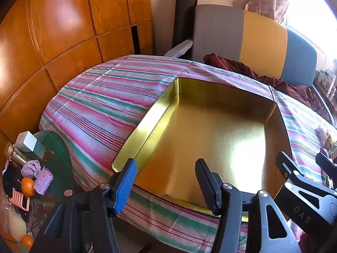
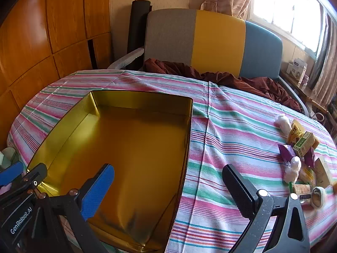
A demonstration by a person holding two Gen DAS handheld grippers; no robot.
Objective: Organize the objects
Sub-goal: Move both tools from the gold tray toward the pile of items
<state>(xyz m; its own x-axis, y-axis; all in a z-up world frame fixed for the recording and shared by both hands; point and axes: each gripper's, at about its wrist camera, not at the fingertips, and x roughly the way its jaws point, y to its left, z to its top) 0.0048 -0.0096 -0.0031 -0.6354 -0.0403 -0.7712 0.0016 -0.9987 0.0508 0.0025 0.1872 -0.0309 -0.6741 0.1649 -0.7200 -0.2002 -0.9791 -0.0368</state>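
Note:
An open gold tin box (image 1: 147,126) with nothing in it lies on the striped tablecloth (image 1: 101,97). My left gripper (image 1: 166,181) hovers over the tin's near edge, open, with nothing between its blue and black fingers. The right gripper (image 1: 305,165) shows at the right edge of this view. In the right wrist view the tin (image 2: 63,130) sits left of centre. My right gripper (image 2: 168,187) hangs wide open above the tin's near right corner and holds nothing. A cluster of small items (image 2: 301,147) lies at the table's right: white wrapped balls, small boxes, purple packets. The left gripper (image 2: 23,175) peeks in at lower left.
A low glass side table (image 1: 56,147) at the left carries oranges, hair rollers, a bottle and a small box. Behind the table stands a grey, yellow and blue chair (image 2: 219,40) with dark red cloth (image 2: 242,80) on its seat. Wood panelling (image 1: 52,31) lines the left wall.

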